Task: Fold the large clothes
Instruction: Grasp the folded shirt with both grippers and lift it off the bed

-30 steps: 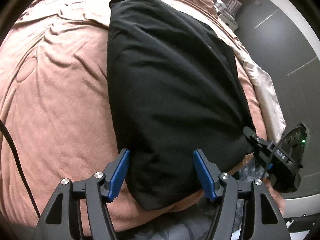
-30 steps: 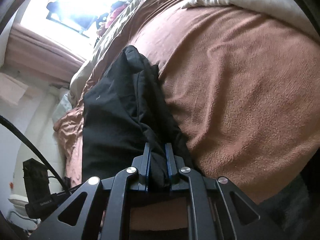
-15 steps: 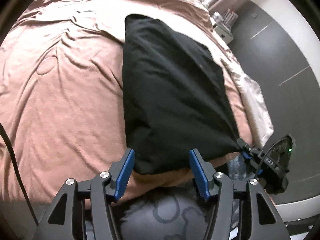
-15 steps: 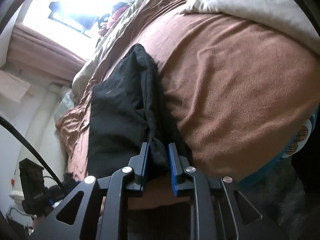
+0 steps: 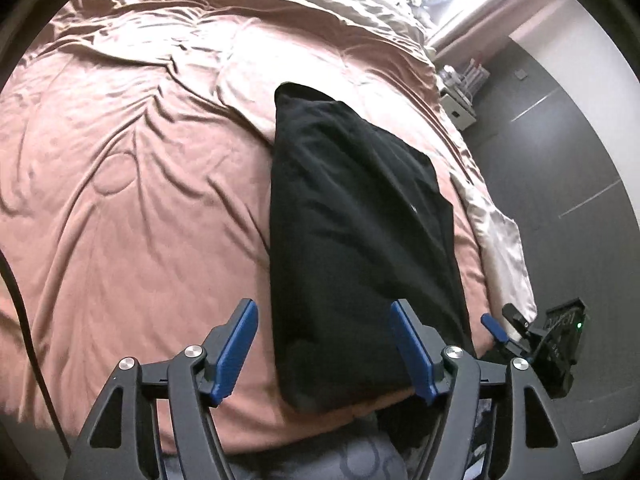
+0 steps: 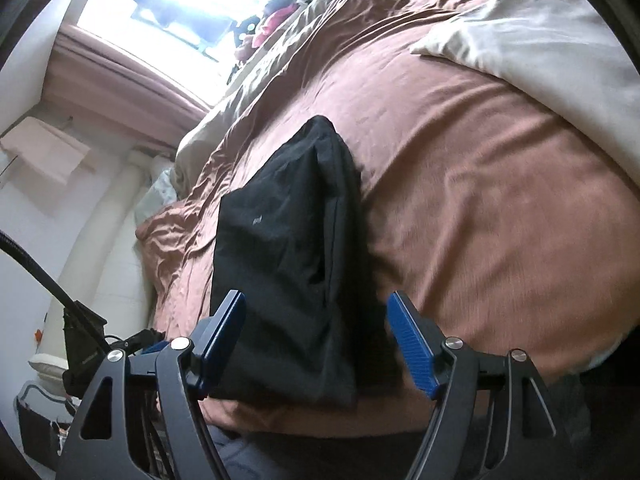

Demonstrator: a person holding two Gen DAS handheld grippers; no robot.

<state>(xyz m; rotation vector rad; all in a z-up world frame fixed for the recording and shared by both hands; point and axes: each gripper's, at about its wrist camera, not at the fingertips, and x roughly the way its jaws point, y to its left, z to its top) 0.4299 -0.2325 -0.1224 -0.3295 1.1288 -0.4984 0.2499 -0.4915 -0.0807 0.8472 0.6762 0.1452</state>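
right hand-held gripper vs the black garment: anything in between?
Nothing. In the right wrist view the right hand-held gripper has just opened, and the folded black garment's near end lies free between its pads on the brown bedspread.

Window (image 6: 160, 4) glare hides the clutter (image 6: 276, 20) by the bed's far end

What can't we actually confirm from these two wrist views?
- Black garment: its type and layer count. Left wrist view shows only a dark top face; folds barely read.
- Its near edge, right wrist view: partly behind the right gripper, whose jaws have just been opening and stand clear of the cloth.
- Bed cover: near edge cut off behind the left gripper.
- Window: overexposed.
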